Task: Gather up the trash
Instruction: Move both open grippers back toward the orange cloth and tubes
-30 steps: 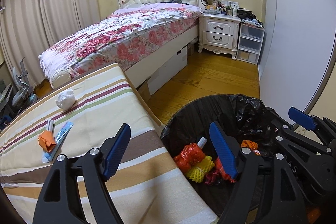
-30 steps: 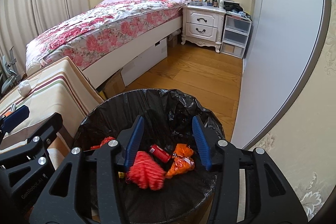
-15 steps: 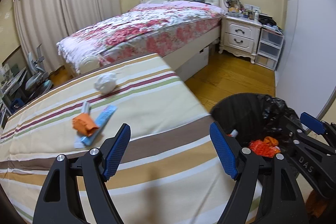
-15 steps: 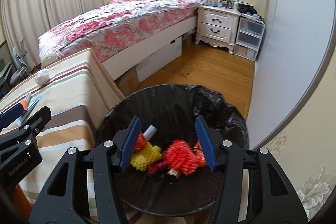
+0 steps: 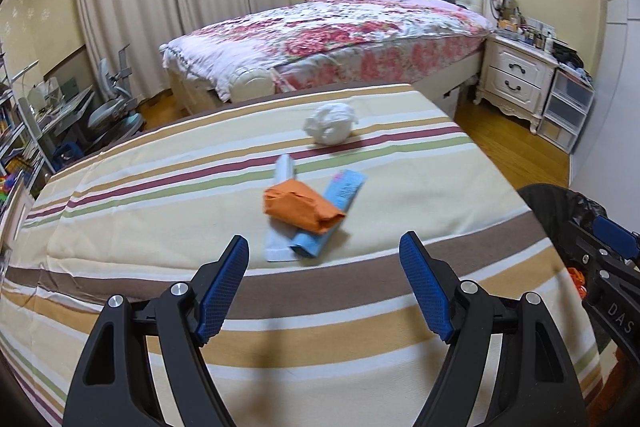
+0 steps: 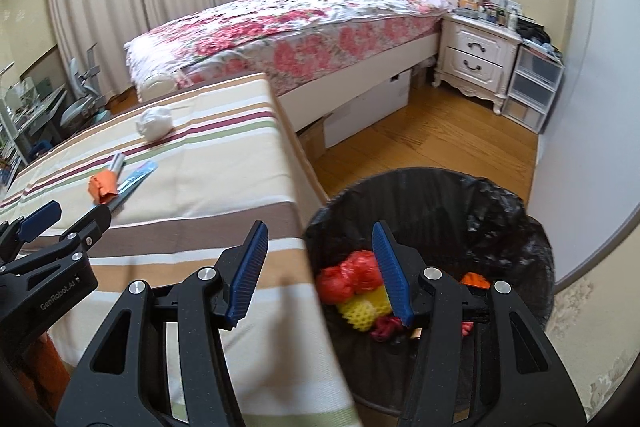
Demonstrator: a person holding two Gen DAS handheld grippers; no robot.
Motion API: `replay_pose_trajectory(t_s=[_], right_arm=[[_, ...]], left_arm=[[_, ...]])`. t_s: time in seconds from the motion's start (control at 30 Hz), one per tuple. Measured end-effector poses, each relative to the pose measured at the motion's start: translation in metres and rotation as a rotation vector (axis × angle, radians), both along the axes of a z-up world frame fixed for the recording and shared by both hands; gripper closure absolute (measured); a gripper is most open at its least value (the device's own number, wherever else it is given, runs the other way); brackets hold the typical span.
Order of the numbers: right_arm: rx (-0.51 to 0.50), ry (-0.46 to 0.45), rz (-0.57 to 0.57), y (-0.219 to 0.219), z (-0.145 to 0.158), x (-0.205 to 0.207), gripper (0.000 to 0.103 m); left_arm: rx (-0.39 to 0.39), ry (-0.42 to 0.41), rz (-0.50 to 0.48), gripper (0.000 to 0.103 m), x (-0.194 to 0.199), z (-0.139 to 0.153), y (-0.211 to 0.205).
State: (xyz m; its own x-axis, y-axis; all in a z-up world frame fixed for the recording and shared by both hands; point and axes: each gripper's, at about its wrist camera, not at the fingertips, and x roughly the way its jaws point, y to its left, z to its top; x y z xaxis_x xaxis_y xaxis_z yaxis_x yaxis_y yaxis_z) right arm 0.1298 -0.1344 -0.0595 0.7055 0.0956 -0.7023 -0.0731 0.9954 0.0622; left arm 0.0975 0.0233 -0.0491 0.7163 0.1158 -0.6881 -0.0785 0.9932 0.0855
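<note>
- In the left wrist view, our left tool hangs over the near part of the striped worktop, its blue pads well apart with nothing between them.
- Ahead of it, near the middle of the worktop, lies an orange wrapper on top of a light blue packet and a white strip; all three touch.
- A crumpled white tissue sits further on, toward the far edge, apart from that pile.
- Past the worktop's right edge we see part of the black-lined bin, with our right tool above it.
- In the right wrist view, our right tool straddles the worktop's right edge and the bin's rim, pads apart and empty; its jaws have just been opening.
- Inside the bin lie a red net, a yellow foam net and an orange scrap.
- The tissue and the orange wrapper rest on the worktop at left, beyond our left tool.
</note>
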Motion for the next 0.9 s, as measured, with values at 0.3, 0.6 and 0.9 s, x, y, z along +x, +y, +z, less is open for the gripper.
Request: replay_pose_trajectory(t_s=[0.3,0.6,0.9], right_arm=[[-0.024,0.02,0.091,0.042,-0.002,0.022,0.05],[-0.028,0.046,0.115,0.056,-0.01,0.03,0.049],[-0.03,0.051,0.118,0.06,-0.011,0.03,0.049]], left_arm=[[-0.009,0.002,0.038,0.028,0.022,0.001,0.023],[-0.01,0.056,0.036,0.028,0.046,-0.01,0.035],[-0.041,0.064,0.048,0.029,0.031,-0.011,0.054]])
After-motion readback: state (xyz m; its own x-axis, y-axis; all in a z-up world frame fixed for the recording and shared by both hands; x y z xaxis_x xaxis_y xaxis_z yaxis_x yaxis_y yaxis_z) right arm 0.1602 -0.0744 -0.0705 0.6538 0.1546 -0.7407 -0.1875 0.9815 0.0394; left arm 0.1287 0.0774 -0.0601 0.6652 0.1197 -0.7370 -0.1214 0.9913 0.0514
